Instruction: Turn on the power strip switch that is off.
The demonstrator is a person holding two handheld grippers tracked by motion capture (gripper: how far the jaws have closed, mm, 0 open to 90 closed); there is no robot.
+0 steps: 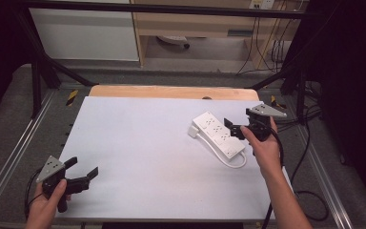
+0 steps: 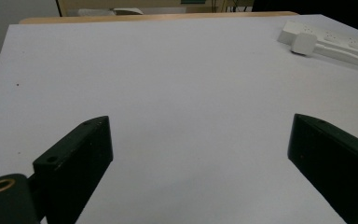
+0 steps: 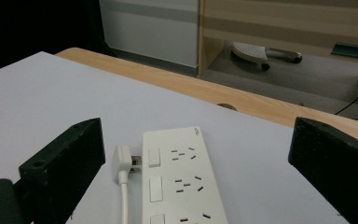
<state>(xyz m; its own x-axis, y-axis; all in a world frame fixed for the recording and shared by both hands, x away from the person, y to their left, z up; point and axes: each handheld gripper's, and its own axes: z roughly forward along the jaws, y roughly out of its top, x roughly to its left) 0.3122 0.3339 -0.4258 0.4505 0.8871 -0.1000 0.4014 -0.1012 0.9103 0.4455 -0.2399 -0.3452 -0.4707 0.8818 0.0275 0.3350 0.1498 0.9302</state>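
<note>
A white power strip [image 1: 218, 134] lies at an angle on the right of the white table top [image 1: 138, 143], with its own white plug [image 1: 192, 130] lying against its far left end and its cord [image 1: 232, 161] looped at the near end. In the right gripper view the power strip [image 3: 179, 182] and plug [image 3: 123, 163] lie just ahead between the jaws. My right gripper [image 1: 232, 128] hangs open beside the strip's right side. At the near left corner, my left gripper [image 1: 82, 168] stands open over bare table. Far off in the left gripper view are the strip [image 2: 335, 42] and plug [image 2: 303, 43].
A wooden strip [image 1: 171, 92] with a cable hole runs along the table's far edge. Black frame posts [image 1: 38, 71] stand at both far corners. Cables [image 1: 310, 157] trail on the floor to the right. A wooden cabinet [image 1: 195, 24] is behind.
</note>
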